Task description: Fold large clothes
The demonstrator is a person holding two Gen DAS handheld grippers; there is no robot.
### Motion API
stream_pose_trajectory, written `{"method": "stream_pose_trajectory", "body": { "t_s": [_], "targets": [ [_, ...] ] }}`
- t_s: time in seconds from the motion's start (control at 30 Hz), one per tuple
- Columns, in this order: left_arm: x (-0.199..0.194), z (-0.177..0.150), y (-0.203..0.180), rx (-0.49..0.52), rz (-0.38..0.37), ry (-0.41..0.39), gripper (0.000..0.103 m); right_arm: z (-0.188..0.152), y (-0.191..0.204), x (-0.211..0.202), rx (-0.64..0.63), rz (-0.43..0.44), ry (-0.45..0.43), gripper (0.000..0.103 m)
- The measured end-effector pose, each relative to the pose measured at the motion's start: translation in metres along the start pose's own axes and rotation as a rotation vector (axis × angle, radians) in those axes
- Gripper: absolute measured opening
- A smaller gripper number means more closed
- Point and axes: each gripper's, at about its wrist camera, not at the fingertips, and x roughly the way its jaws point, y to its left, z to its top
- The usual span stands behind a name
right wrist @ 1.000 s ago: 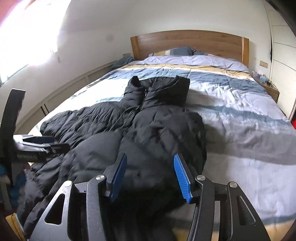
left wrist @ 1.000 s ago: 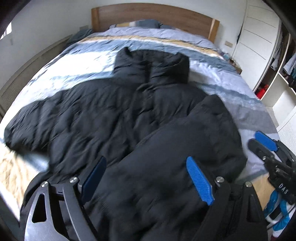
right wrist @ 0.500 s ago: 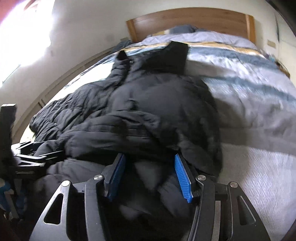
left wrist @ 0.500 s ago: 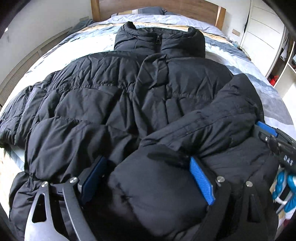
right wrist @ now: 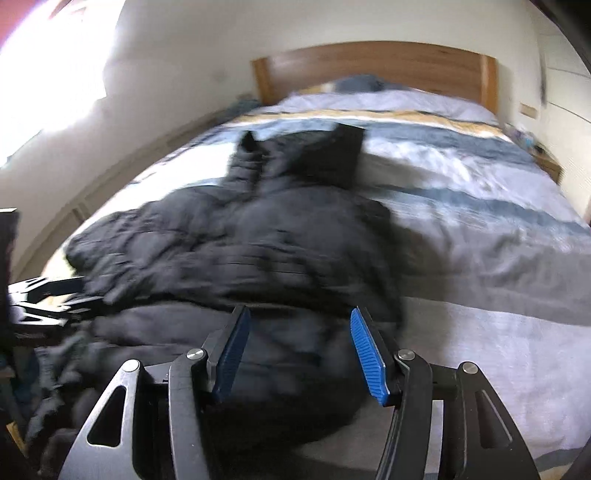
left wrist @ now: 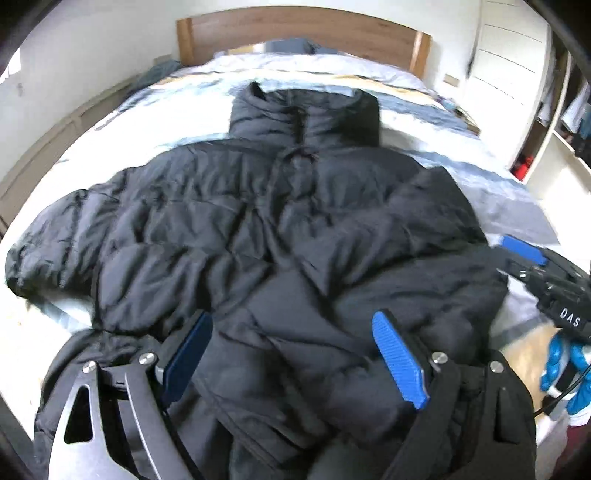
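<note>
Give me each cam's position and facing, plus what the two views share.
Left wrist: sits on the left tongs, near the foot of the bed, faces the headboard over the black jacket; own blue pads spread wide, right tongs at the right edge.
Right wrist: sits on the right tongs, faces the same way from further right; own pads apart, left tongs at the left edge, blurred.
Shared: jacket, bed, headboard.

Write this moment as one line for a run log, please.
scene: black puffer jacket on striped bed | left gripper: open over hem | right gripper: open over folded sleeve | fold: unfinished
</note>
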Motion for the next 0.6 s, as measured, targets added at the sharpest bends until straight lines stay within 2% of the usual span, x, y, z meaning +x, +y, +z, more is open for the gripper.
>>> {"method": "stream_pose_trajectory", "body": {
  "t_s": [0.07, 0.17, 0.27, 0.43, 0.6],
  "targets": [
    [0.013, -0.009, -0.004, 0.026, 0.012, 0.055, 0.089, -0.006, 0.013, 0.007, 0.004, 0.058, 0.025, 0.058],
    [0.034, -0.023, 0.001, 0.035, 0.037, 0.133, 0.089, -0.025, 0.017, 0.024, 0.027, 0.051, 0.089, 0.058],
    [0.026, -0.029, 0.007, 0.043, 0.039, 0.121, 0.089, -0.037, 0.008, 0.021, 0.083, 0.007, 0.103, 0.058],
    [-0.008, -0.033, 0.017, 0.047, 0.057, 0.069, 0.089, -0.04, 0.0, -0.009, 0.109, -0.105, 0.087, 0.058],
    [-0.047, -0.039, 0.022, 0.072, 0.09, 0.013, 0.089, -0.045, 0.015, -0.049, 0.115, -0.158, 0.047, 0.059]
  ]
}}
